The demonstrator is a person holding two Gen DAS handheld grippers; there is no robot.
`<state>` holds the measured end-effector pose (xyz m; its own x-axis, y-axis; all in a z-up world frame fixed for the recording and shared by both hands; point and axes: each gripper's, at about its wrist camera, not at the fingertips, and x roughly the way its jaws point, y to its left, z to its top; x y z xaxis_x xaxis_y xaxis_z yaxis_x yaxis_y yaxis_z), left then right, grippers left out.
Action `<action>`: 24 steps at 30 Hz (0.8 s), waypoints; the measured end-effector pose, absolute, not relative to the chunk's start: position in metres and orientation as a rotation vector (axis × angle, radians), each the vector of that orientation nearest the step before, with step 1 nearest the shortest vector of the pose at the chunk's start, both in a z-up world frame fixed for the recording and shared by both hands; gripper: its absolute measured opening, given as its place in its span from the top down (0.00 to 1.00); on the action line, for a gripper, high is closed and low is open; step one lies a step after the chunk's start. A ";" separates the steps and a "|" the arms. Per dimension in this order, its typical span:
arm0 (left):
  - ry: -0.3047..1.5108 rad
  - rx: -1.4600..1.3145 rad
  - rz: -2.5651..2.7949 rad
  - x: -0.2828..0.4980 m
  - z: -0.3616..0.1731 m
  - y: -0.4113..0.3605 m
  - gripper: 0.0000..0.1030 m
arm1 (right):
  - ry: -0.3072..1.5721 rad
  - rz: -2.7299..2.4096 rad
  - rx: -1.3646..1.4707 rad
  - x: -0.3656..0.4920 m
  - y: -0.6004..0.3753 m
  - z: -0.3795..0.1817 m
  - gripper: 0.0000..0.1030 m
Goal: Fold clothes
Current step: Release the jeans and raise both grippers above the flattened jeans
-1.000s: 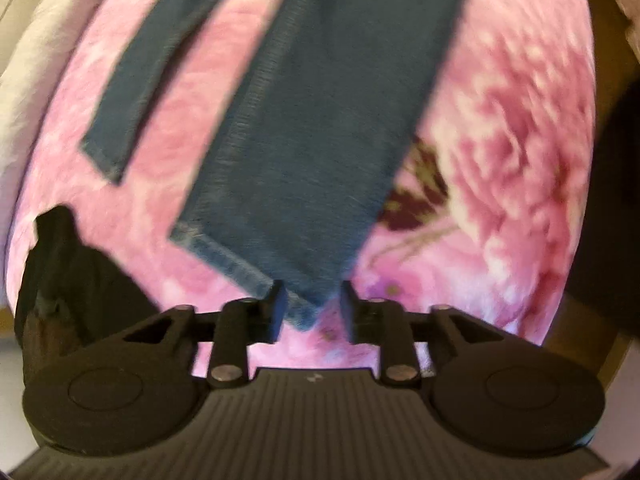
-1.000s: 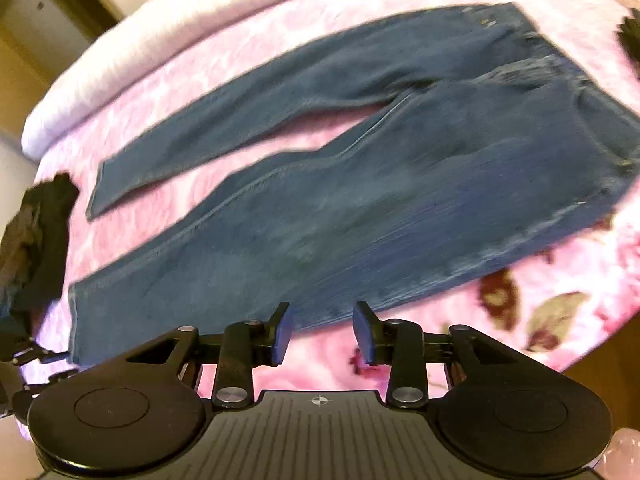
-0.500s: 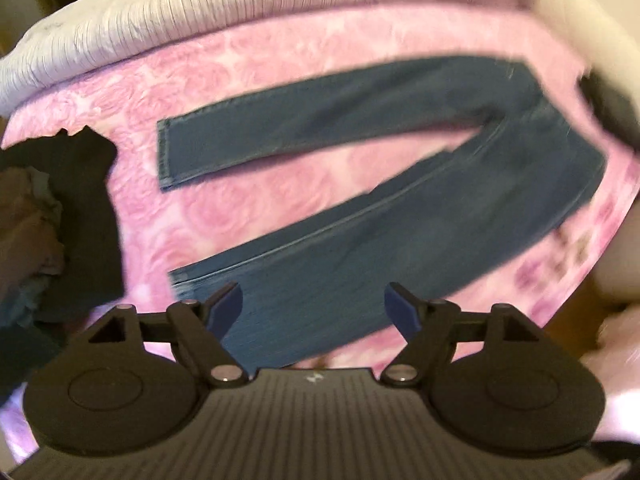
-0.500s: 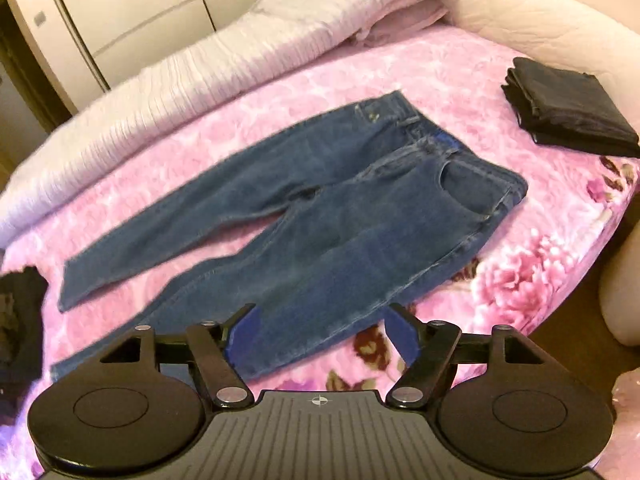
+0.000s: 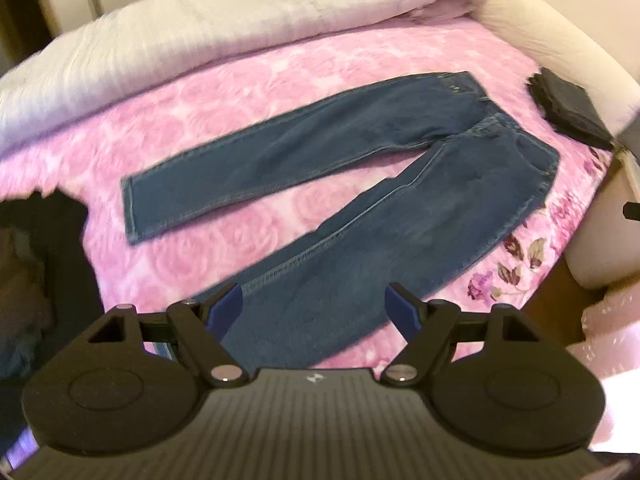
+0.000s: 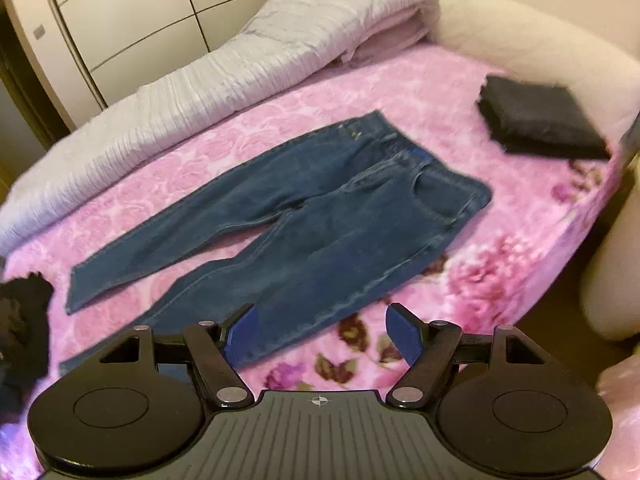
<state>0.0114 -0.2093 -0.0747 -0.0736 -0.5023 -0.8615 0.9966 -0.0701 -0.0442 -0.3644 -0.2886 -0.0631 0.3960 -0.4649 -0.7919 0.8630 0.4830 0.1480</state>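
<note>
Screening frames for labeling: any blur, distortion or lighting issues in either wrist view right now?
Left wrist: jeans and pink bedspread smeared by motion blur, gripper body sharp, strong fisheye curving the bed edge. Right wrist: milder blur, folded black garment soft, dark vignette in the corners. Both: warm, dim indoor light, no glare.

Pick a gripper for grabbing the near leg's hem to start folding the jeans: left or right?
Left, probably. The left gripper hangs open over the near leg of the jeans, toward its hem end. The right gripper, also open, sits nearer the waistband side, over the pink blanket.
</note>
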 end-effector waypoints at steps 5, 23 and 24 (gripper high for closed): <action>0.734 0.865 -1.612 0.036 -0.064 -0.197 0.27 | 0.752 -0.981 0.527 -0.345 -0.242 -0.047 0.28; 0.671 0.943 -1.670 0.143 -0.079 -0.098 0.27 | 0.801 -1.083 0.552 -0.277 -0.074 -0.045 0.28; 0.673 0.938 -1.672 0.144 -0.079 -0.096 0.27 | 0.802 -1.086 0.549 -0.277 -0.072 -0.044 0.28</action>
